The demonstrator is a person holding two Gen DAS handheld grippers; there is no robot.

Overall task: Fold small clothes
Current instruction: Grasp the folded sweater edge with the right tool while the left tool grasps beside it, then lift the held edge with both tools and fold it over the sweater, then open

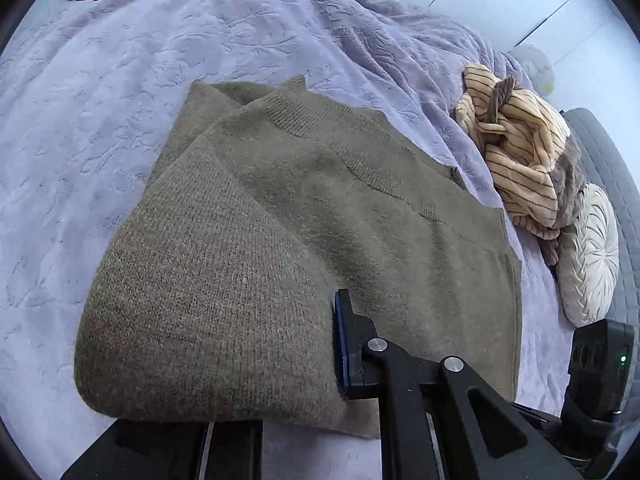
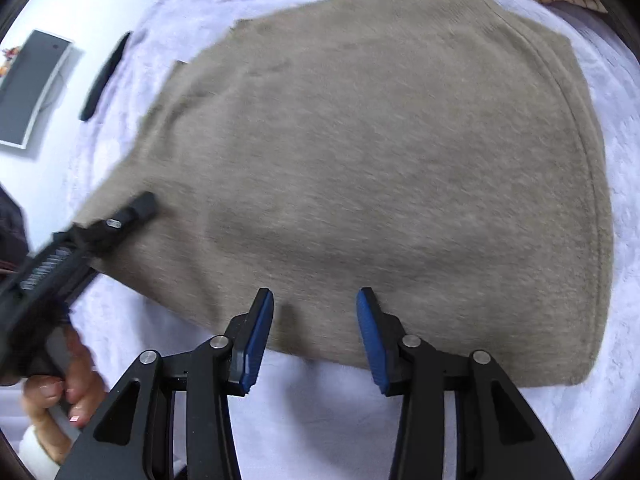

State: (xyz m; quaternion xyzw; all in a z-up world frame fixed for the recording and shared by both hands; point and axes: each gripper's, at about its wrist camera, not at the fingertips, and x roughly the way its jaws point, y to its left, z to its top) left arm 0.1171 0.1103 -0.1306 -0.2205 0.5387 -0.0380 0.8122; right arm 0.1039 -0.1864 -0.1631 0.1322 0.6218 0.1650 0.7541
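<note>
The olive knit sweater [image 1: 304, 216] lies part-folded on the lavender bedspread [image 1: 120, 92], its near-left edge raised in the clamped left gripper [image 2: 142, 206] for folding, while the right gripper [image 2: 314, 332] hovers part-open, empty, above its near hem.

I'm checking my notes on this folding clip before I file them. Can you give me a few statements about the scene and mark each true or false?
1. The brown sweater lies on a lilac blanket. True.
2. The right gripper is clamped on the sweater. False: its jaws stand apart over the near hem, gripping nothing.
3. The left gripper is shut on a fold of the sweater. True.
4. A striped garment lies crumpled beside the sweater. True.
5. The round cushion sits on top of the sweater. False: it lies apart, past the striped garment.
</note>
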